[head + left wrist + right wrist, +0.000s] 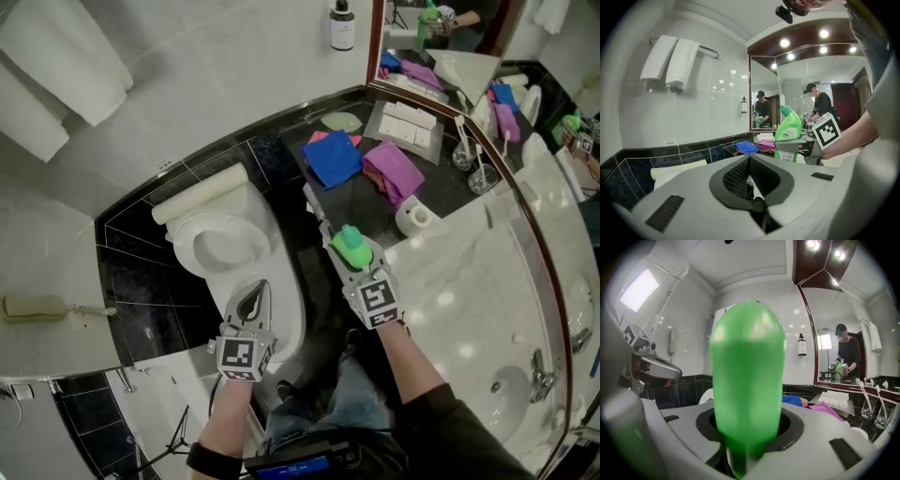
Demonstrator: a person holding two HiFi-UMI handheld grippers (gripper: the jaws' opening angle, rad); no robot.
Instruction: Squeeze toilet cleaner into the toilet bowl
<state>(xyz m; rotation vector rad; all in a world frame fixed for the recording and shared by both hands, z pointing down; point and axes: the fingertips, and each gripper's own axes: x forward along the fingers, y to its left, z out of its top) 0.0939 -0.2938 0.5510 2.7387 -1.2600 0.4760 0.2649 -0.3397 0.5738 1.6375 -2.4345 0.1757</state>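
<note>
While the left gripper (251, 302), jaws fully closed and empty, hangs over the front rim of the white toilet bowl (190, 248), the right gripper (746, 446) clamps a green toilet cleaner bottle (352, 246) upright, beside the bowl, near the black vanity counter (364, 212).

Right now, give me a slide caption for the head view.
Right gripper holds the green cleaner bottle beside the counter; left gripper, shut, hangs by the toilet.

Bright ceiling spotlights (784, 43) throw glare on the marble desk (469, 281) and wall tiles (717, 112). Both gripper views bulge, with dark fisheye corners. The close green bottle (746, 380) is blurred.
</note>
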